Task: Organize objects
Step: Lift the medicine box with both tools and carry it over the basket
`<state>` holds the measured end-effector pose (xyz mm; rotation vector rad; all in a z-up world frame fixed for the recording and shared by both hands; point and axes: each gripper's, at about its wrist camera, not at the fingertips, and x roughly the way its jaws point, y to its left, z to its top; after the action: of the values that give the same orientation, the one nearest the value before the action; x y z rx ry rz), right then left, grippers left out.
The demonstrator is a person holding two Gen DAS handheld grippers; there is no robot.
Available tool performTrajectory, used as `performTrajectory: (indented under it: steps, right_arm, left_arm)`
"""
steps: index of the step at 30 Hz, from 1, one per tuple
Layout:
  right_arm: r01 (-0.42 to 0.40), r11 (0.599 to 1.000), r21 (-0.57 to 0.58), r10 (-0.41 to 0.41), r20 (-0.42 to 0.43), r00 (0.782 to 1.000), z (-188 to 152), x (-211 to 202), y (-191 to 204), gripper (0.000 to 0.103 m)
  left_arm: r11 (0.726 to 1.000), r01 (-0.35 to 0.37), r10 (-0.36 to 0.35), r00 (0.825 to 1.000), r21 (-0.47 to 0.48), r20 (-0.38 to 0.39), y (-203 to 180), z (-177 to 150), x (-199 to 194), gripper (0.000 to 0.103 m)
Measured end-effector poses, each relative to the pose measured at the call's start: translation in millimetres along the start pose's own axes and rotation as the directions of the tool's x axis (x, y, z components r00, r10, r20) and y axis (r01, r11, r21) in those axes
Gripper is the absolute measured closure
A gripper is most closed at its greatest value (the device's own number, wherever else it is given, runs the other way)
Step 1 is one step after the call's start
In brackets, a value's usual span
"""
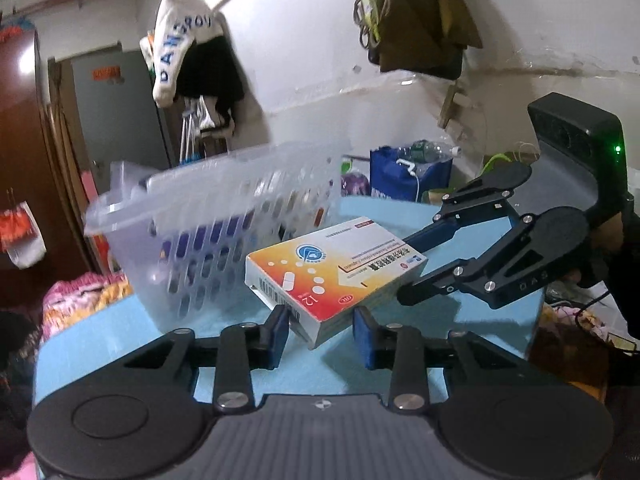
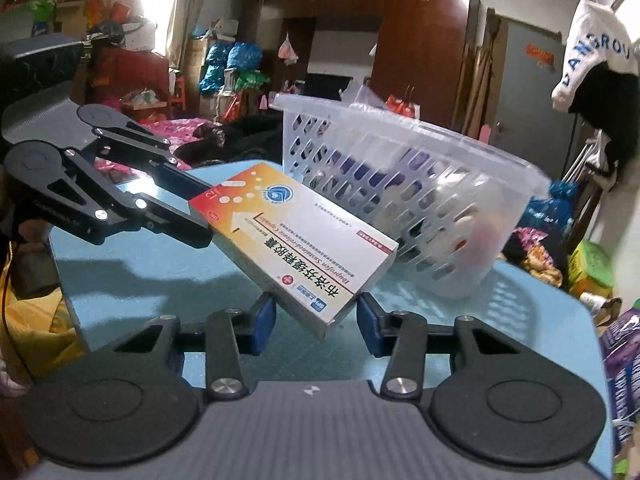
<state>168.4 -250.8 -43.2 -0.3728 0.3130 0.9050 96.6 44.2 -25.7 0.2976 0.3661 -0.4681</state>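
A white, orange and red medicine box (image 1: 336, 276) is held tilted above the light blue table (image 1: 120, 320). My left gripper (image 1: 322, 328) grips one end of it between its blue pads. My right gripper (image 2: 316, 316) grips the other end of the box (image 2: 296, 240). Each gripper shows in the other's view: the right one (image 1: 416, 276) reaches in from the right, the left one (image 2: 188, 216) from the left. A clear perforated plastic basket (image 1: 224, 224) stands just behind the box, holding several items, and also shows in the right wrist view (image 2: 420, 200).
The table edge (image 2: 592, 312) drops off to cluttered floor with bags. A blue bag with bottles (image 1: 408, 176) sits beyond the table. Clothes hang on the wall (image 1: 188, 52). A wardrobe (image 2: 420, 40) and a bed with bright fabric (image 2: 168, 128) stand further back.
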Motion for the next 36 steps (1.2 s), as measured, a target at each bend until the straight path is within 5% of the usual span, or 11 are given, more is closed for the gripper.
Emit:
performTrajectory:
  steps: [11,18,26,36]
  right_arm:
    - [0.069,0.997,-0.04,-0.064,0.097,0.993,29,-34,-6,0.056]
    - [0.106,0.993,-0.047,-0.098,0.143,0.985,82,-38,-37,0.058]
    - [0.151,0.987,-0.054,-0.142,0.149,0.979,124,-11,-69,0.059]
    - [0.136,0.991,0.002,-0.136,0.073,0.988,127,26,-103,0.06]
  left_arm:
    - [0.995,-0.069,0.061,0.991,0.069,0.118,-21,35,-25,0.064]
    - [0.987,-0.126,0.105,0.978,0.105,0.183,-16,88,-31,0.064]
    - [0.984,-0.16,0.144,0.972,0.074,0.183,12,141,-6,0.064]
    - [0.989,-0.146,0.141,0.984,0.034,0.105,44,157,42,0.064]
